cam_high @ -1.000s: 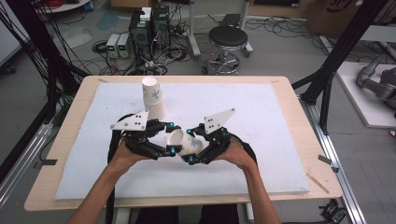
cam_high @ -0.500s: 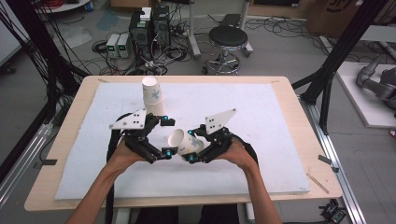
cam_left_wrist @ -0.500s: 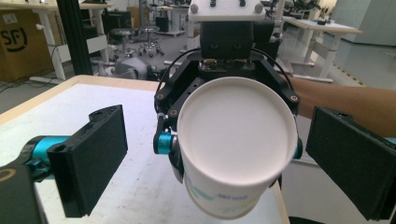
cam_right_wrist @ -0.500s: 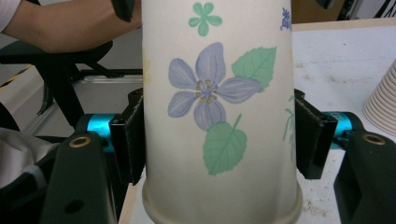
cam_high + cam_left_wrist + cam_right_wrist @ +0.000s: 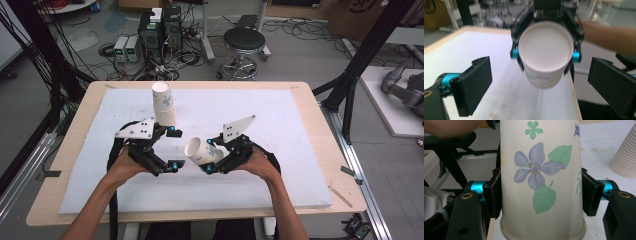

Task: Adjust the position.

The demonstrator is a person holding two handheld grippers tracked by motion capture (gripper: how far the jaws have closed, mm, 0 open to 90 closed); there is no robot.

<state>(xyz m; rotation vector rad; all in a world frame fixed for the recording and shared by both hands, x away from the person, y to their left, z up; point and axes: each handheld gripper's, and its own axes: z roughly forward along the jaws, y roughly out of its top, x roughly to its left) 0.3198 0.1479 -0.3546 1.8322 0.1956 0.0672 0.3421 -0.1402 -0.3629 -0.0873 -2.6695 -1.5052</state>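
High view, right claw (image 5: 211, 161) clamping paper cup (image 5: 201, 151) sideways, left claw (image 5: 174, 148) wide apart, empty, white mat (image 5: 280, 125) bare around.

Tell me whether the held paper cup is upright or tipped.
Tipped. The right gripper holds the paper cup on its side, its open mouth facing the left gripper.
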